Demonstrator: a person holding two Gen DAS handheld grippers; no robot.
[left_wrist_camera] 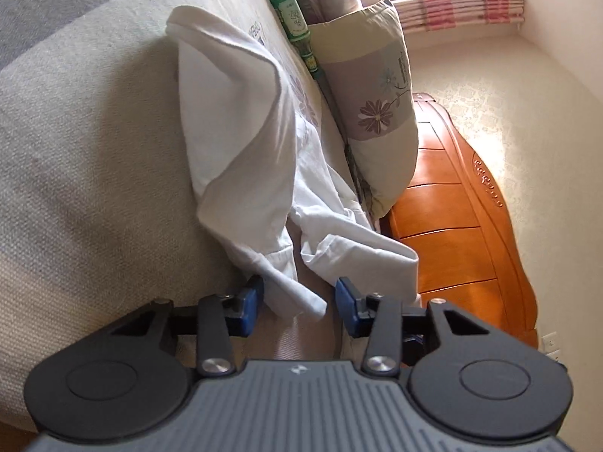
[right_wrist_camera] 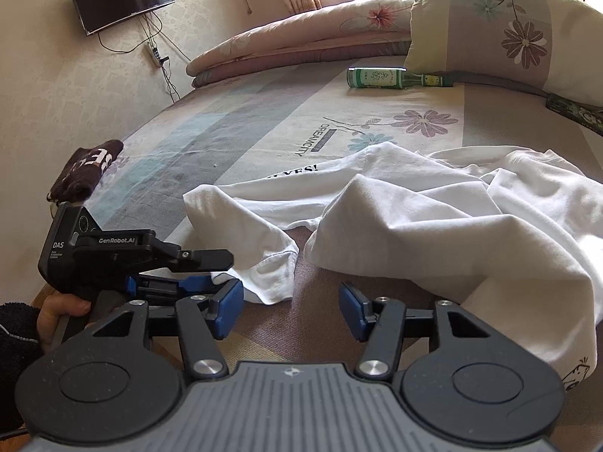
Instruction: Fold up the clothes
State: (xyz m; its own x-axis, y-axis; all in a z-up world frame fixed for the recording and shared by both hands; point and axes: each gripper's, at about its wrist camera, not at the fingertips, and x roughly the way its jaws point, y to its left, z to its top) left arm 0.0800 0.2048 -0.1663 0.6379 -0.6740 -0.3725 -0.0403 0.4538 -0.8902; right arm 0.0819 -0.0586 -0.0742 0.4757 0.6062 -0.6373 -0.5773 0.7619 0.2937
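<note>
The shirt (right_wrist_camera: 433, 218) is soft, matt white cloth. At one o'clock lies a glossy green glass bottle (right_wrist_camera: 380, 78). The headboard (left_wrist_camera: 463, 226) is smooth, varnished wood.

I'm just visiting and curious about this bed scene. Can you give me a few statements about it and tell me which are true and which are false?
1. The white T-shirt lies crumpled on the bed. True.
2. A green bottle stands upright. False: it lies on its side by the flowered pillow.
3. A fold of white cloth sits between the left gripper fingers. True, though a gap shows beside it.
4. The right gripper is clamped on the shirt. False: it is open over bare sheet.
5. A dark brown cloth lies near the bed's edge. True.
</note>
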